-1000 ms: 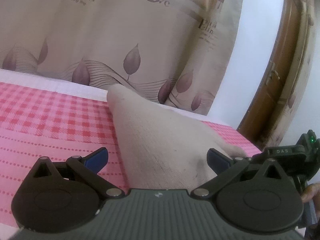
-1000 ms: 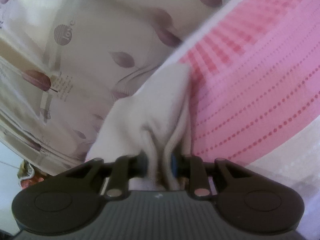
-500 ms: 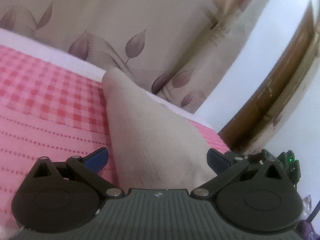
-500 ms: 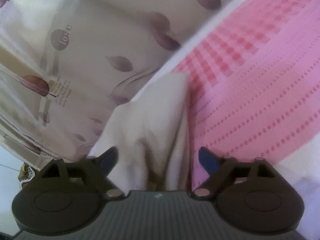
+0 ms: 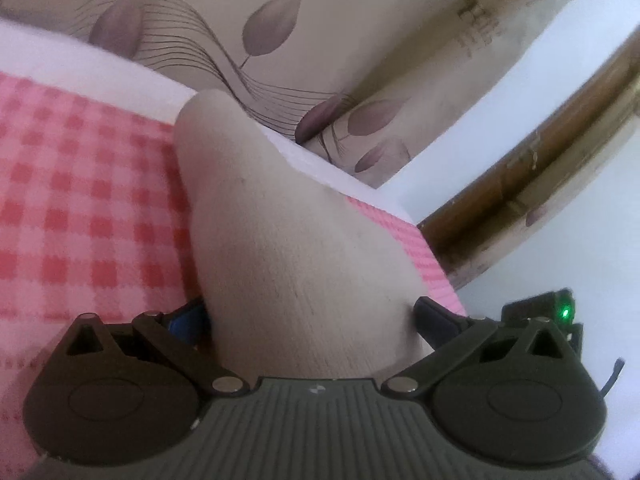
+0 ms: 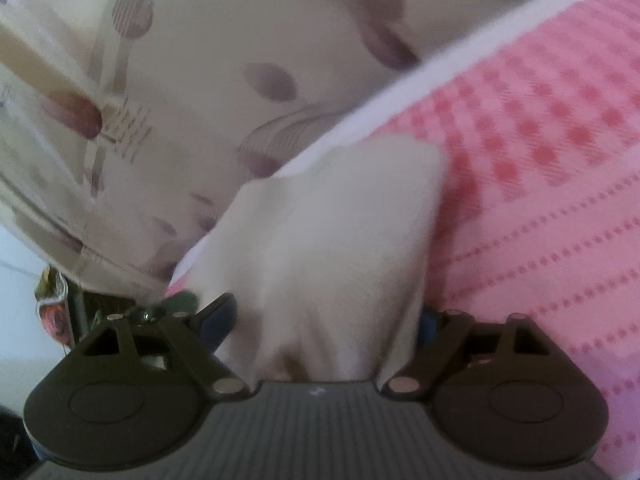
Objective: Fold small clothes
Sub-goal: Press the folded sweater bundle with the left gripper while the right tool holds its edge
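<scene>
Beige garment [image 5: 288, 248]: soft knit cloth, fine ribbed texture, matt, a bit fuzzy. Pink bedsheet [image 5: 80, 200]: woven cotton-looking cloth, checked and dotted weave, matt too. Curtain [image 5: 280, 40] at the far side: thin smooth fabric with a slight sheen and printed leaves. Door frame [image 5: 540, 168] far right: varnished brown wood, kinda glossy. Left gripper [image 5: 312, 316] and right gripper [image 6: 324, 320]: dark matt plastic, ribbed body, small shiny metal pins at the linkages, blue pads that look rubbery. Wall [image 5: 480, 120]: plain, smooth, painted.
</scene>
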Demonstrator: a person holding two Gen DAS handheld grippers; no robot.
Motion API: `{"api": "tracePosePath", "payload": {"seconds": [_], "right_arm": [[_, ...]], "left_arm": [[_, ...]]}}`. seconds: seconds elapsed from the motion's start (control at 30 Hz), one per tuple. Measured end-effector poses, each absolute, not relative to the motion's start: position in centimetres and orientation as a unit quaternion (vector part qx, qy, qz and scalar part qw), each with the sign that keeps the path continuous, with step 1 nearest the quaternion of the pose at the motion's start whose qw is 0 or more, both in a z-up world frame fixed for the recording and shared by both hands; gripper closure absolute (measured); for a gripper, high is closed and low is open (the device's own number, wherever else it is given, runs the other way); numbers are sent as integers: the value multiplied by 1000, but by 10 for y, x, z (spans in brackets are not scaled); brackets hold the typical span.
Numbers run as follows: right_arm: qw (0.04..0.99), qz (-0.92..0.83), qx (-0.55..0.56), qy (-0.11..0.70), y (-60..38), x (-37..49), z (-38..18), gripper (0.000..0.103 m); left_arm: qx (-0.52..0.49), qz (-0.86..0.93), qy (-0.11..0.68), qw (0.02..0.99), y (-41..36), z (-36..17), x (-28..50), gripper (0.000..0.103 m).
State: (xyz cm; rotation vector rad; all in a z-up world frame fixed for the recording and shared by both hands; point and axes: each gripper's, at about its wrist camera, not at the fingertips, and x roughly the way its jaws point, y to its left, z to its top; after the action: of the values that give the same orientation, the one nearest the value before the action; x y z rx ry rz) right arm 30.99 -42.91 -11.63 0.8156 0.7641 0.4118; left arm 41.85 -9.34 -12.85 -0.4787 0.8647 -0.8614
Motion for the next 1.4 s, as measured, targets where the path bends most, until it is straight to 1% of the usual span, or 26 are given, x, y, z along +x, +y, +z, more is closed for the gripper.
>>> {"api": "tracePosePath", "payload": {"seconds": [0.13, 0.2, 0.3, 0.37, 0.4, 0.47, 0.67, 1.0, 1.4], "right_arm": [[839, 195, 369, 349, -427, 315, -119, 17], [851, 196, 347, 343, -421, 313, -118, 18], [870, 192, 305, 338, -411, 308, -115, 18], [876, 185, 287, 341, -408, 307, -113, 23], [877, 184, 284, 342, -407, 307, -113, 24], [881, 179, 275, 341, -407, 305, -112, 31], [892, 162, 252, 339, -400, 300, -110, 36], [896, 157, 245, 335, -397, 300, -109, 36], [894, 154, 262, 330, -399, 300, -112, 35]], "left_arm": [[-165, -394, 379, 821, -108, -126, 411, 6], [-140, -386, 377, 830, -114, -124, 408, 11], [-123, -381, 374, 837, -118, -124, 407, 14], [-114, -377, 371, 841, -120, -123, 407, 15], [-107, -375, 369, 844, -121, -122, 406, 15], [-95, -371, 366, 848, -124, -120, 403, 15], [-70, -359, 360, 858, -129, -118, 400, 14], [-50, -342, 351, 870, -135, -117, 398, 8], [-51, -341, 349, 871, -132, -118, 397, 7]]}}
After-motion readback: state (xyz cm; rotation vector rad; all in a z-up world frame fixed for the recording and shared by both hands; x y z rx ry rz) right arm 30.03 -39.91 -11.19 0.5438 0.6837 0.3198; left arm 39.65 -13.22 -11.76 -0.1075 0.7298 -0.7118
